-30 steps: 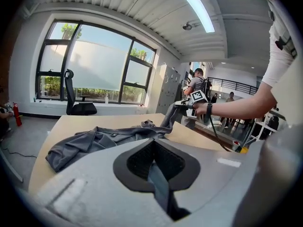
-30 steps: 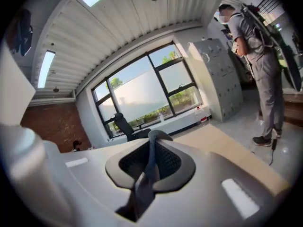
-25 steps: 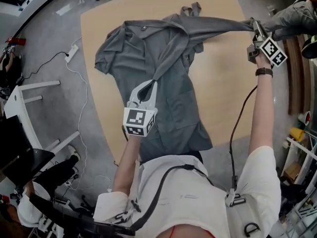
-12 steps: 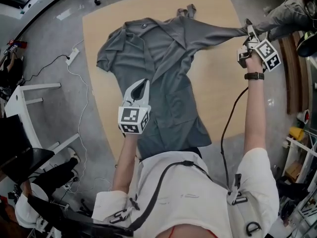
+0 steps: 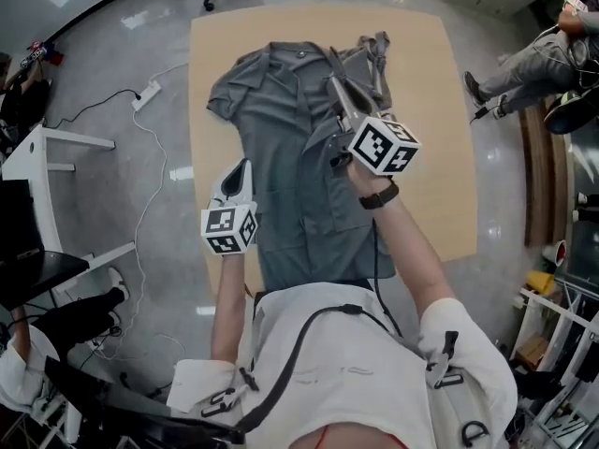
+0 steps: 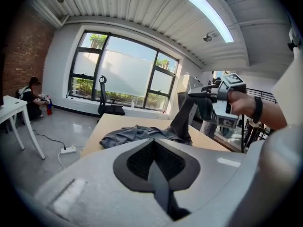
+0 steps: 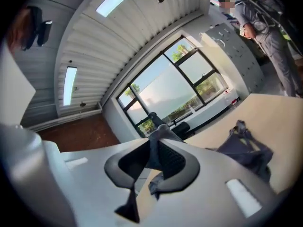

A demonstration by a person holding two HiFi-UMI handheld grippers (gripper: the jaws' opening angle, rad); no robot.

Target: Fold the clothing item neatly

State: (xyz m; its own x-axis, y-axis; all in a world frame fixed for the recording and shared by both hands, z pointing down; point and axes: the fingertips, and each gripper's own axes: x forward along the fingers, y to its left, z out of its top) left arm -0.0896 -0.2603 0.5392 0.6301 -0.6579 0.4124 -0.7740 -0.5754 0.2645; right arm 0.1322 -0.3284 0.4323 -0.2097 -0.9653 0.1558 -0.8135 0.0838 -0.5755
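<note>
Finding: the shirt (image 5: 299, 185) lies lengthwise on the table (image 5: 426, 82), collar toward the far edge and hem at the near edge.

My right gripper (image 5: 335, 87) grasps the sleeve (image 6: 183, 119), raised above the shirt's middle. Its jaws have just been easing open a little, with cloth between them.

My left gripper (image 5: 241, 168) is clenched at the shirt's left side, a thin grey strip of cloth nipped in it.

Recommendation: lower the sleeve flat along the body, parallel to the table's side edge, before releasing. Dropping it from height would likely rumple the fold.

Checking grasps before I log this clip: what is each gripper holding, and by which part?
Both hold the gray shirt. The right gripper pinches a lifted flap, apparently the sleeve, above its middle; the left gripper pinches its side edge.
</note>
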